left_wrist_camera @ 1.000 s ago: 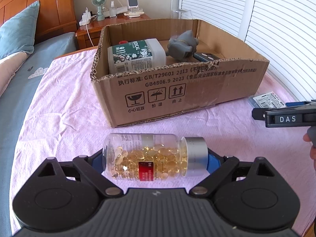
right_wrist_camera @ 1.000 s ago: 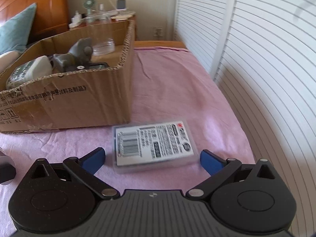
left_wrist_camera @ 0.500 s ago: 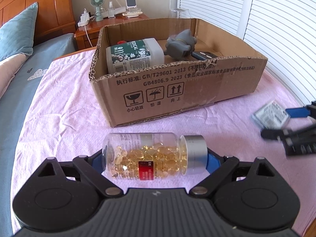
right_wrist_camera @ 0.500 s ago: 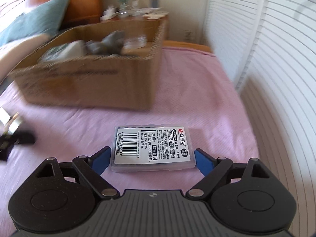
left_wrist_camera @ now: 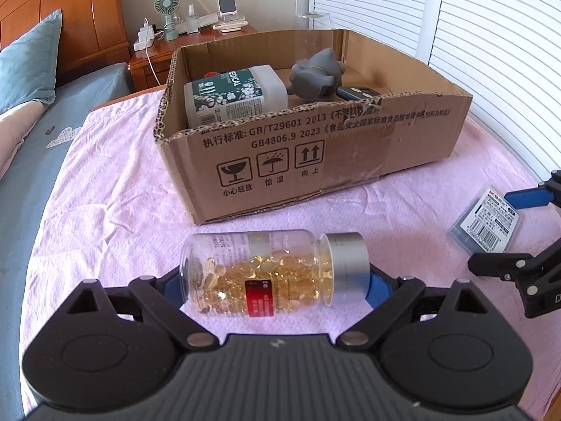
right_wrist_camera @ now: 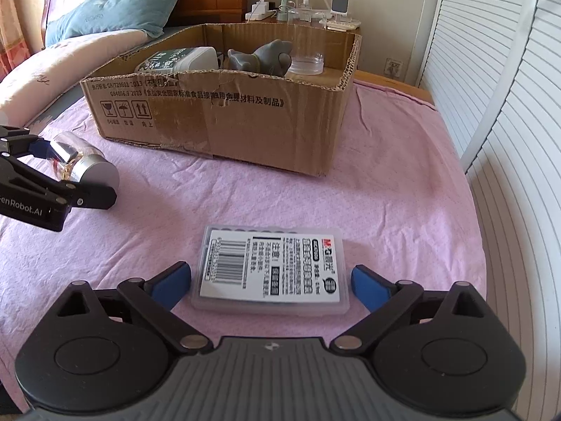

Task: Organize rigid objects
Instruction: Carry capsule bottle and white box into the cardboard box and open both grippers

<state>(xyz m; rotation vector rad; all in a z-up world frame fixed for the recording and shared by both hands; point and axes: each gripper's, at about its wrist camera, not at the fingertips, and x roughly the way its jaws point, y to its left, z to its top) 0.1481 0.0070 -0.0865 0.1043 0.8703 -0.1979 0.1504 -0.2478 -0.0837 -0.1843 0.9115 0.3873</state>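
Observation:
A clear capsule bottle (left_wrist_camera: 259,270) with a silver cap lies on its side across my left gripper (left_wrist_camera: 273,284), whose blue pads press its base and its cap. From the right wrist view, the same bottle (right_wrist_camera: 84,168) sits in that left gripper (right_wrist_camera: 66,172). A flat plastic case (right_wrist_camera: 273,270) with a barcode label lies on the pink sheet between the pads of my right gripper (right_wrist_camera: 270,280). Its jaws are opening, with a small gap on each side of the case. In the left wrist view the right gripper (left_wrist_camera: 508,231) straddles the case (left_wrist_camera: 485,221).
An open cardboard box (left_wrist_camera: 315,154) stands on the bed behind both grippers. It holds a white bottle (left_wrist_camera: 235,94), a grey toy (left_wrist_camera: 315,77) and a dark item. White slatted doors (right_wrist_camera: 508,140) run along the right; a nightstand (left_wrist_camera: 196,38) is behind.
The right gripper rolled and swung round, so the case now lies square between its pads. Its jaws narrowed, then widened again. The left gripper and bottle stayed put.

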